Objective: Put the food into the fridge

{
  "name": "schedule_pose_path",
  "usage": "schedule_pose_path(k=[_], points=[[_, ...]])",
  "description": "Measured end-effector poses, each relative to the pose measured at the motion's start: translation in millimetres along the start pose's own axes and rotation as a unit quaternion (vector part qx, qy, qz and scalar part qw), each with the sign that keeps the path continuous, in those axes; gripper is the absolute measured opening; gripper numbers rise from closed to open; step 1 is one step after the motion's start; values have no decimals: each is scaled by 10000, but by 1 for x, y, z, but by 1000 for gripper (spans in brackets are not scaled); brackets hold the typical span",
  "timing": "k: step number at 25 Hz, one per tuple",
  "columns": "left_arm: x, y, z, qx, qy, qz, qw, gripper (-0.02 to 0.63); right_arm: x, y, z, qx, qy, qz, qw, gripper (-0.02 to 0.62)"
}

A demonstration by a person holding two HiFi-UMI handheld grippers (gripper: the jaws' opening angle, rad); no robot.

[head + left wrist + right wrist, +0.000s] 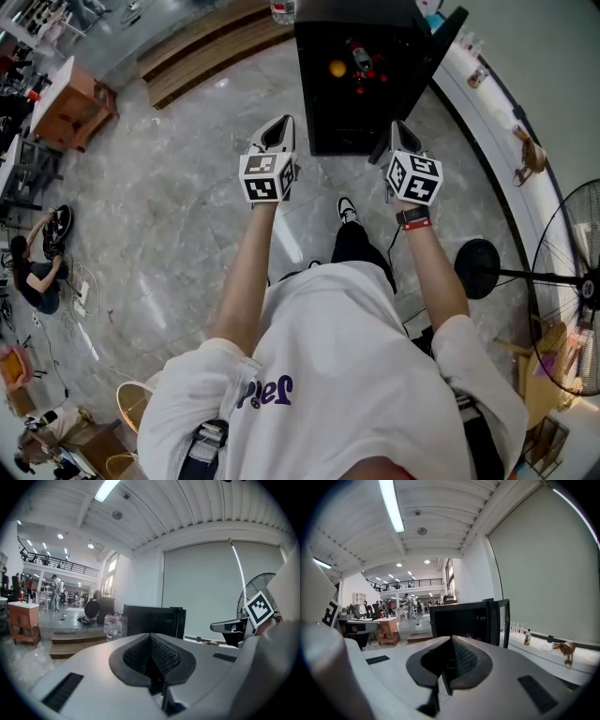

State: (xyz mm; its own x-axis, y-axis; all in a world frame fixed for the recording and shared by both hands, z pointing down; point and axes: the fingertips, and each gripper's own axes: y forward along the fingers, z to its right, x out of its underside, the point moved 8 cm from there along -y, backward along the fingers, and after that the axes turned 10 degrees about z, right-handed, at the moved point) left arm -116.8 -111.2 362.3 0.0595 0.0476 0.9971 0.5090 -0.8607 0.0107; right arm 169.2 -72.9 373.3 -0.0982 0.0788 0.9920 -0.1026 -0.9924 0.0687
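Food [354, 67] inside the fridge [319, 117], on the dark interior: one round orange piece [337, 67], a bottle [361, 58] lying just beside it, small red pieces [372, 77] around the bottle (too small to name further). None of it between either pair of tongs.

Fridge: low, black, standing on the grey marble floor [178, 206] straight ahead of the person. Door [439, 54] swung open to the right; seen again in the right gripper view [502, 620] beside the open cabinet [459, 620].

Left gripper [281, 124]: held up level in front of the fridge, off its left front corner. Pads pressed together in its own view [151, 660], nothing between them.

Right gripper [398, 127]: level with the left one, just by the door's lower edge. Jaws fully together [449, 660], empty.

Black-and-red band [413, 218] on the right wrist. One shoe [347, 209] on the floor between the two arms.

Further out: wooden steps [202, 47] left of the fridge, water bottles [111, 625] on them. Orange-brown cabinet [73, 101] far left. Seated person [36, 272] on the floor at the left edge. Curved white ledge [502, 131] along the right wall; standing fan [574, 281] below it.
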Motion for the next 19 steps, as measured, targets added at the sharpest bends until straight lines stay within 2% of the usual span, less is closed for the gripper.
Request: schedule_pose_path(k=[3,10,15,19], points=[[0,1,3,-20,89,73,9999,18,1,3,1,-24,16,-6,10000,15],[4,25,-6,-70,-9,111,9999,18,2,36,7,-193,5,-85,9998,14],[12,59,-33,-284,-72,62,9996,18,15,91,16,-488,29,-309,9983,14],[35,93,-61,-438,-215,-167,9987,18,39,152,28,-691,-40,-615,9957,14]])
